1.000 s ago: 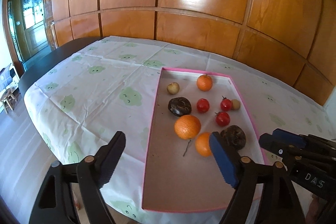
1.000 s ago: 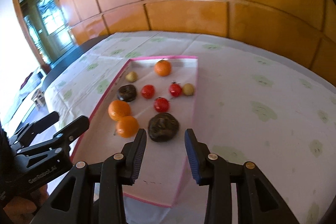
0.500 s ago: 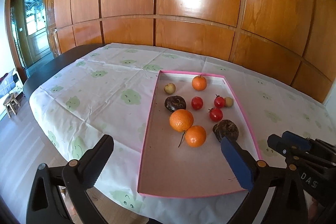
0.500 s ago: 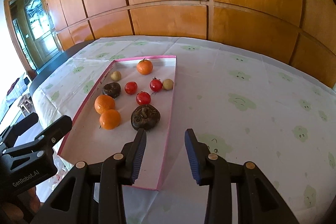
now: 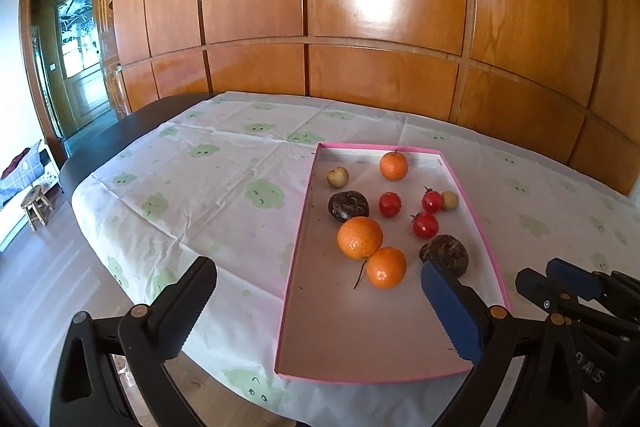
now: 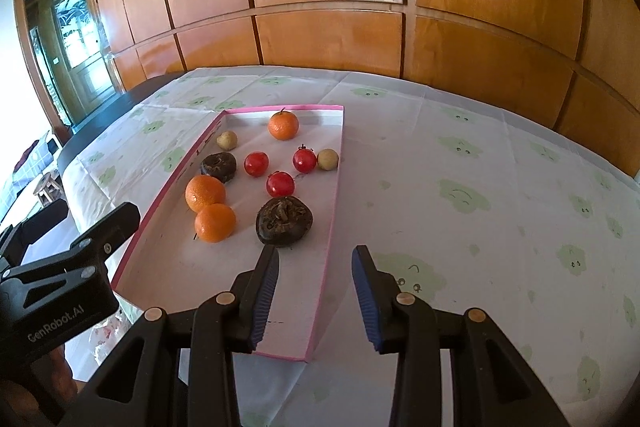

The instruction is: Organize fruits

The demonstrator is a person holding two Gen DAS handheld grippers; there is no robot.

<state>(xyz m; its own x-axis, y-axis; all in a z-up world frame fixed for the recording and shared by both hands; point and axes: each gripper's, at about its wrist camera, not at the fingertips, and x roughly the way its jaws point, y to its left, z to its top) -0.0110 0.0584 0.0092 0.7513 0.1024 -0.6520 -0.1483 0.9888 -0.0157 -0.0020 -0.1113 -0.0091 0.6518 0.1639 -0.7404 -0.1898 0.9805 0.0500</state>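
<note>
A shallow pink-edged tray [image 5: 296, 255] lies on the table and holds three oranges [image 5: 359, 237], three red tomatoes [image 5: 425, 225], two dark wrinkled fruits [image 5: 445, 253] and two small pale fruits [image 5: 337, 177]. The tray also shows in the right wrist view [image 6: 335, 211], with the near dark fruit [image 6: 284, 221] just ahead of my right gripper [image 6: 316, 277]. My left gripper [image 5: 320, 303] is wide open and empty, held above the tray's near end. My right gripper is open and empty over the tray's right rim.
The table wears a white cloth with green smiley prints [image 6: 460, 195]. Wood-panelled walls [image 5: 360, 27] stand behind it. A door [image 5: 76, 67] and a small stool [image 5: 36, 207] are at the far left, beyond the table's dark edge [image 5: 104, 143].
Both grippers have pulled back and up from the tray, so more of the table shows. The left gripper's jaws have spread wider. The fruits have not moved.
</note>
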